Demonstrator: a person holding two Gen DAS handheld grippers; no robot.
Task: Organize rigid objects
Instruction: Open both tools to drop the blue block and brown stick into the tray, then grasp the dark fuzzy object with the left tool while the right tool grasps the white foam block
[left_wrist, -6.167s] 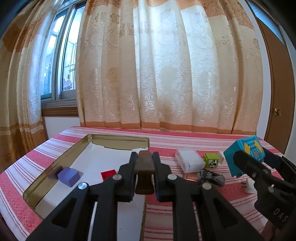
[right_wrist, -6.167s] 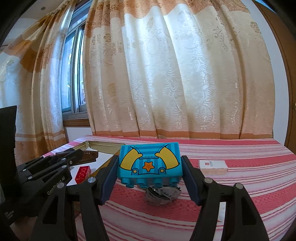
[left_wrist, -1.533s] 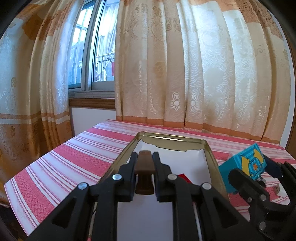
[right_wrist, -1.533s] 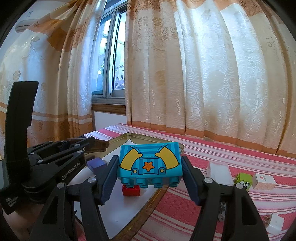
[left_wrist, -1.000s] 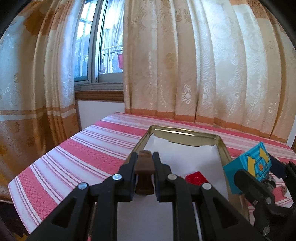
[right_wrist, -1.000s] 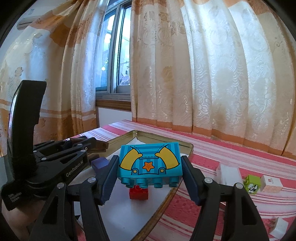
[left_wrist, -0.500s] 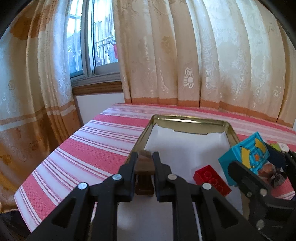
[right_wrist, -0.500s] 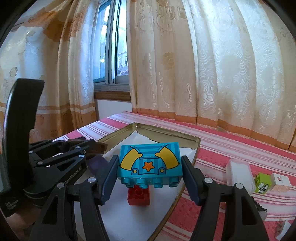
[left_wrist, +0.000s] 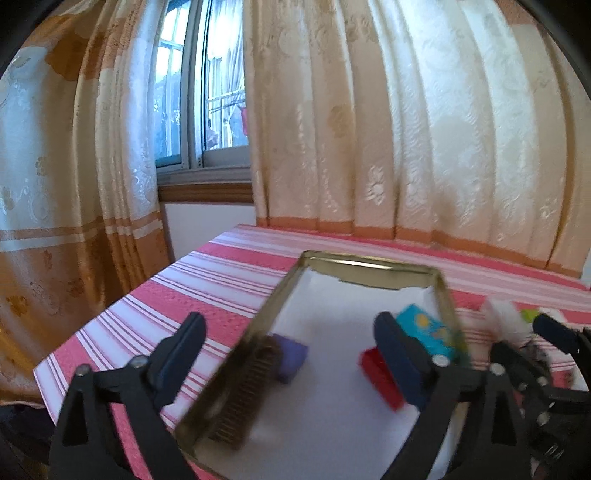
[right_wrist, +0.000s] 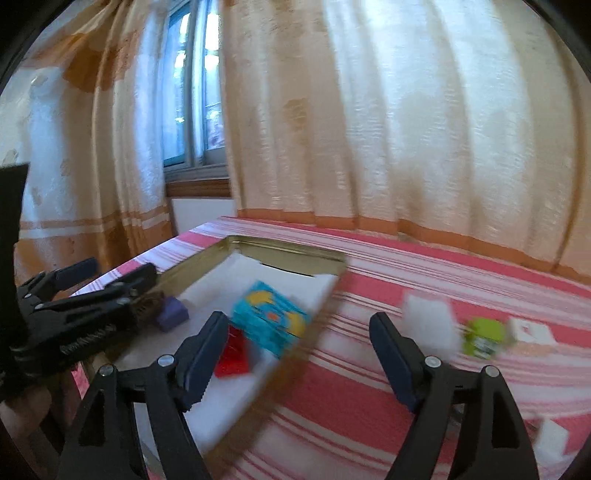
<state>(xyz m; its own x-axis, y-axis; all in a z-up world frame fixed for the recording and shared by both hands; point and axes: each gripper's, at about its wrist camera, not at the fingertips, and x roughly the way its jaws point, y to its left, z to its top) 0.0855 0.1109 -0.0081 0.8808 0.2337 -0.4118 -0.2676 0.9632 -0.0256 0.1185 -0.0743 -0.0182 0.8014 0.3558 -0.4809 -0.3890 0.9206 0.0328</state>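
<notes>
the left gripper (left_wrist: 288, 332) is seen with its jaws opening and nothing pressed between them; the brown comb (left_wrist: 243, 398) lies blurred in the tray (left_wrist: 369, 264), against its left rim beside the purple block (left_wrist: 291, 354). the right gripper's (right_wrist: 299, 332) jaws are opening too, with the blue brick (right_wrist: 269, 321) left in the tray on the red brick (right_wrist: 232, 354).

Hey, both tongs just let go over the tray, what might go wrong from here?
1. The blue printed toy block looks tilted, partly on the red toy brick and close to the gold metal tray's rim; it may topple or roll out.
2. The brown comb lies against the tray's near-left rim; the left tongs, jaws opening around it, could snag it on withdrawal.
3. The right tongs, jaws opening beside the block, might knock it.
</notes>
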